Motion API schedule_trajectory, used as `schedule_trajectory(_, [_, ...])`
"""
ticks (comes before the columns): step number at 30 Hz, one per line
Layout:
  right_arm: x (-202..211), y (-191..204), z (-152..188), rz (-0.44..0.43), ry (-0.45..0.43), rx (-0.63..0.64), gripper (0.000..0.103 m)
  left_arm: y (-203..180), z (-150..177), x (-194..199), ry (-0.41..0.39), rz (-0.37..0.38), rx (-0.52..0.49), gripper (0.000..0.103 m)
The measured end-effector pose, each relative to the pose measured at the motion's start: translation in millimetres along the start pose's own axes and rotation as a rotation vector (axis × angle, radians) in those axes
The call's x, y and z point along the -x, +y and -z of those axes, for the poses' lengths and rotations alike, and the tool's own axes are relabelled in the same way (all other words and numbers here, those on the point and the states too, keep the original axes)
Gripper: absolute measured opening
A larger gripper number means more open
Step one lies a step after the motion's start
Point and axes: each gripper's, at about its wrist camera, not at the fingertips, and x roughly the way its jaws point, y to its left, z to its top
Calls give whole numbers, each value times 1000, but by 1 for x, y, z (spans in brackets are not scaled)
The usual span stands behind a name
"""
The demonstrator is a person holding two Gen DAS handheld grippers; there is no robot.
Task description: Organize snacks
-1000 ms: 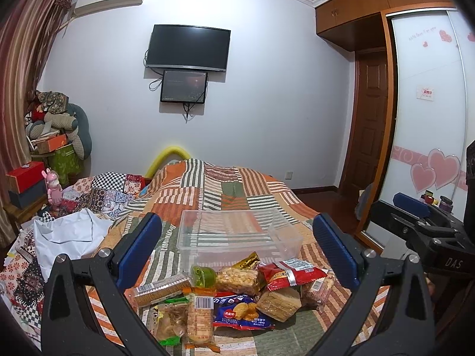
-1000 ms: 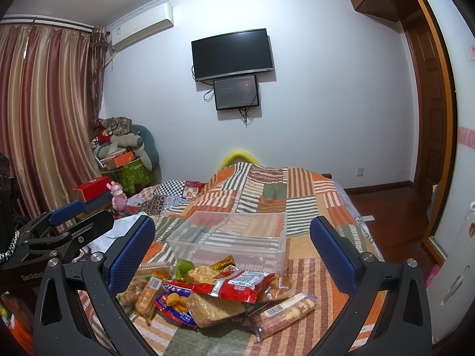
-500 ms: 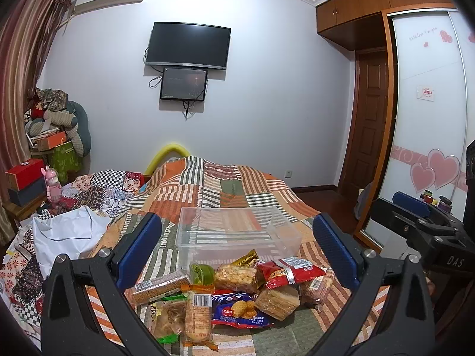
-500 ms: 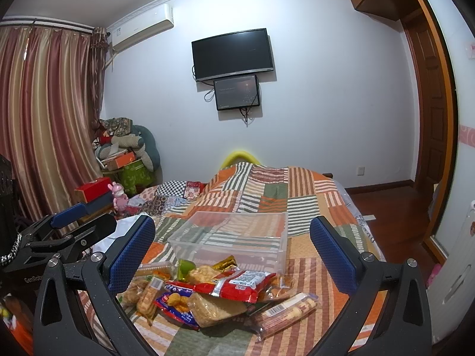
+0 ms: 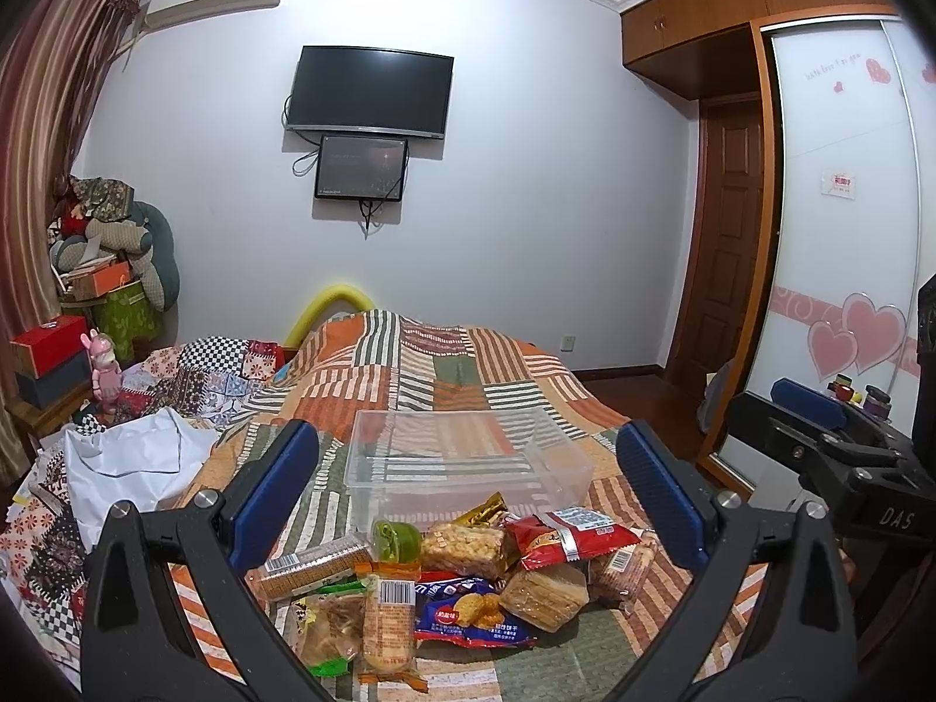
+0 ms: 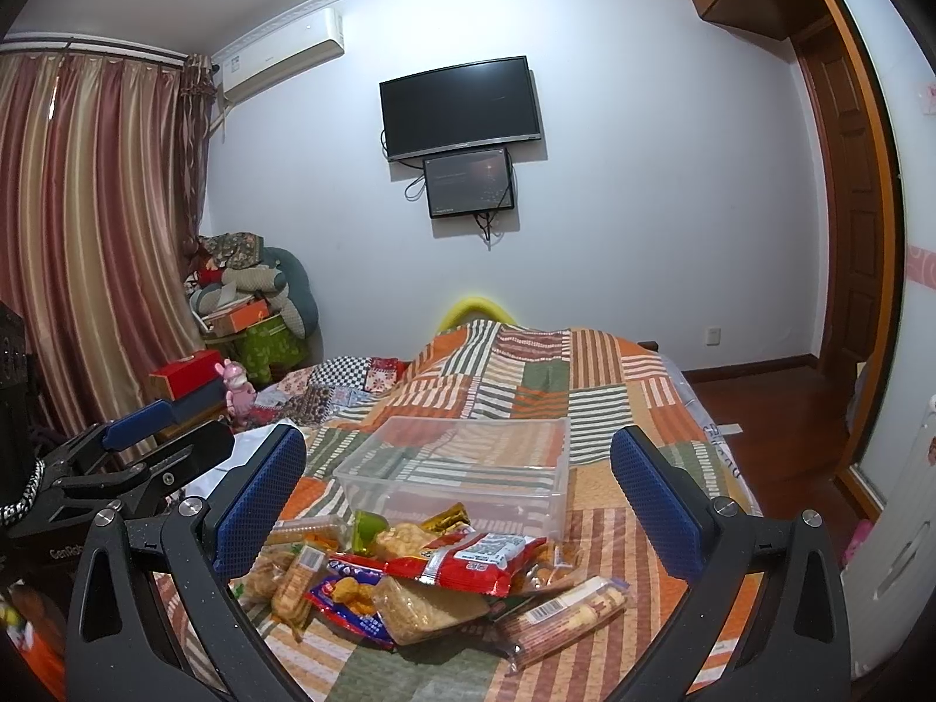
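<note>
On the bed (image 5: pixel 468 374), patchwork quilt in orange, green and white stripes:

1. Clear plastic bin (image 5: pixel 462 462), empty, at centre, its near wall just beyond the snacks. Judged destination.
2. Snack pile (image 5: pixel 456 579), heaped at the near edge, packets overlapping. Includes a red packet (image 6: pixel 474 561) lying on top, a blue biscuit packet (image 5: pixel 468 614), a long cracker sleeve (image 6: pixel 561 614) at the right edge, a barcoded bar (image 5: pixel 383 620) nearest, and a small green jelly cup (image 5: pixel 395 538) at the far left of the heap.
3. Left gripper (image 5: pixel 468 497) and right gripper (image 6: pixel 456 491): fingers spread wide on both, holding nothing, poised above the pile.

Step judged: first pick not yet made. Advice: take a loose outlying item, the cracker sleeve or the barcoded bar, across its narrow width; crackers crush, so close gently. Lift clear of the bin's near wall before release.

Surroundings: white cloth (image 5: pixel 134 456) left of the bin, bedside clutter far left. Obstruction: overlapping wrappers may drag neighbours along.
</note>
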Motion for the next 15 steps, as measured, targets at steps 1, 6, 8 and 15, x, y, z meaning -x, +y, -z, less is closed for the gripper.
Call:
schedule_trajectory(1, [0,0,0,0,-1,-1,103,-1,0,0,-1,-1,-1,103])
schedule_trajectory(6, [1,0,0,-8,1,-10,103,-1,-1,2,-4,-1,2,103])
schedule_trajectory(8, [0,-2,0,-9,2,-11,103,-1,-1,2,-6,-3,1,103])
schedule_trajectory(15, [-3,-5,2,5,6,-8,103,-1,0,-1,-3,-1,-10,103])
